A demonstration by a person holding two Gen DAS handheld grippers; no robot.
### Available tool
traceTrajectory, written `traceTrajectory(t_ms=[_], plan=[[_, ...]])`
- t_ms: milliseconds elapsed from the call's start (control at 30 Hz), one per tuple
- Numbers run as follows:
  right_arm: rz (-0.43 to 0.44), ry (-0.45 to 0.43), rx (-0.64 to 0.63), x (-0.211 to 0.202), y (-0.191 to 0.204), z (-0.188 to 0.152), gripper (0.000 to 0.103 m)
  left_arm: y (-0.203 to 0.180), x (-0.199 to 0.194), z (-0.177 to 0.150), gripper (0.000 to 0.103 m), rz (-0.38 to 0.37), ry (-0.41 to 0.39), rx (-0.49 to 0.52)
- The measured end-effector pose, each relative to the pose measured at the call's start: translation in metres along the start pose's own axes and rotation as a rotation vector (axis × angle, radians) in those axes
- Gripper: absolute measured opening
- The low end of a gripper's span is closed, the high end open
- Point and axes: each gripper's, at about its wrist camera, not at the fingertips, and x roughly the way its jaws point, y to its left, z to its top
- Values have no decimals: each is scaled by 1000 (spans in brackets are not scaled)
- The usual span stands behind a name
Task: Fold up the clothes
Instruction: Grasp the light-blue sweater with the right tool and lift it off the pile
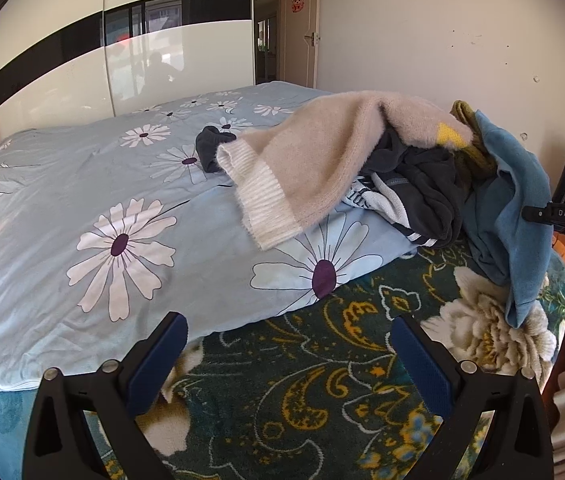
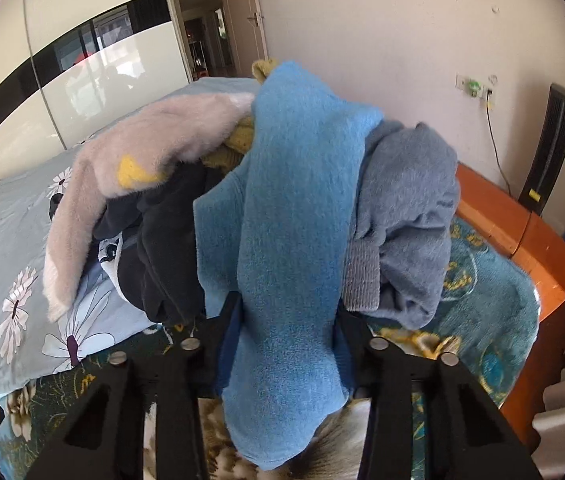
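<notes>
A heap of clothes lies on the bed: a beige fuzzy sweater [image 1: 322,160] with white ribbed cuffs, dark garments [image 1: 418,184], a mustard piece [image 1: 470,152] and a blue sweater [image 1: 518,216]. My left gripper [image 1: 290,352] is open and empty, low over the dark floral blanket [image 1: 322,380], in front of the heap. My right gripper [image 2: 286,336] is shut on the blue sweater [image 2: 298,208], which hangs between its fingers and drapes from the heap. A grey-blue sweater [image 2: 406,216] lies to its right, the beige sweater [image 2: 142,148] to its left.
A light blue quilt with daisies [image 1: 102,208] covers the bed's left part. An orange wooden bed frame [image 2: 522,240] runs along the right. A white wardrobe [image 1: 82,48] stands behind, an open door [image 1: 298,28] at the back, a black tower [image 2: 550,148] by the wall.
</notes>
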Motion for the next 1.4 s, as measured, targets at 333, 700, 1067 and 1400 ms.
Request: traceTrajectory(t_ms=[333, 700, 1067, 1400], plan=[[375, -130, 42, -92, 22, 53, 9, 41, -25, -7, 103, -12, -19, -46], [827, -327, -300, -260, 217, 77, 9, 146, -112, -27, 103, 143, -148, -150], [1247, -190, -560, -288, 376, -28, 9, 321, -282, -130, 103, 550, -286, -357], [749, 257, -527, -87, 286, -98, 10, 315, -227, -157, 103, 345, -149, -391]])
